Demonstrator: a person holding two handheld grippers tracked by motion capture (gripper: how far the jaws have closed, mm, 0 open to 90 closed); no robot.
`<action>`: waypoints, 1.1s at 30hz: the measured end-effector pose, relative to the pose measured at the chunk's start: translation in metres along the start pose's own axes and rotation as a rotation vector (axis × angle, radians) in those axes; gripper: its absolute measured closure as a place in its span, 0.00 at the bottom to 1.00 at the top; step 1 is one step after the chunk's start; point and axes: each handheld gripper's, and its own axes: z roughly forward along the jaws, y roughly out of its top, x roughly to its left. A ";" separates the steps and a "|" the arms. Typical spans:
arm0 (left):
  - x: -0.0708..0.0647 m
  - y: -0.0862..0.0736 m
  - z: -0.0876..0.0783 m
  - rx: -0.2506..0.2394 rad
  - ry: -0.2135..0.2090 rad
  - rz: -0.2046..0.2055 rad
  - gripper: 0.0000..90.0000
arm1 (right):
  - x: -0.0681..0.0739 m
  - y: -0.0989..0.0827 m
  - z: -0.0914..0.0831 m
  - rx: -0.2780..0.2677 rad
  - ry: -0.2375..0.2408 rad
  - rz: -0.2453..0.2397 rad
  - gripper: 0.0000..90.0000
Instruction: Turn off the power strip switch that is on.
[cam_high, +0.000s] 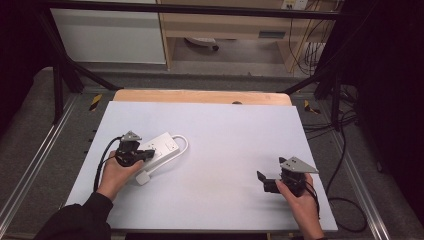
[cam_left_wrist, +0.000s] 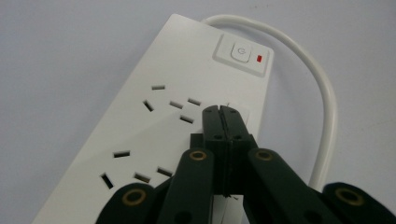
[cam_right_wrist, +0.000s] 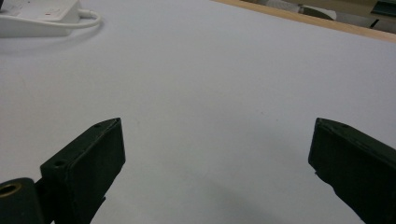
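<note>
Here, left gripper (cam_left_wrist: 222, 112), jaws pressed together, over the power strip (cam_left_wrist: 154, 121); right gripper (cam_right_wrist: 217, 158), jaws wide, above the table (cam_right_wrist: 224, 70).

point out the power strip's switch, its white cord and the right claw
switch (cam_left_wrist: 240, 51), left gripper view, on the button face
white cord (cam_left_wrist: 328, 98), left gripper view, on the outer bend of its loop
right claw (cam_right_wrist: 217, 161), right gripper view, midway between its tips
</note>
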 end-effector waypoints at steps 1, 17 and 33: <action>0.000 0.000 0.000 0.003 -0.004 0.001 1.00 | 0.000 0.000 0.000 -0.002 -0.003 -0.002 0.05; -0.008 0.008 0.001 -0.034 -0.020 0.011 1.00 | -0.001 0.000 -0.001 -0.006 -0.002 0.000 0.05; -0.013 0.022 -0.003 -0.195 0.040 -0.008 0.34 | -0.001 0.000 -0.001 -0.009 -0.001 0.006 0.05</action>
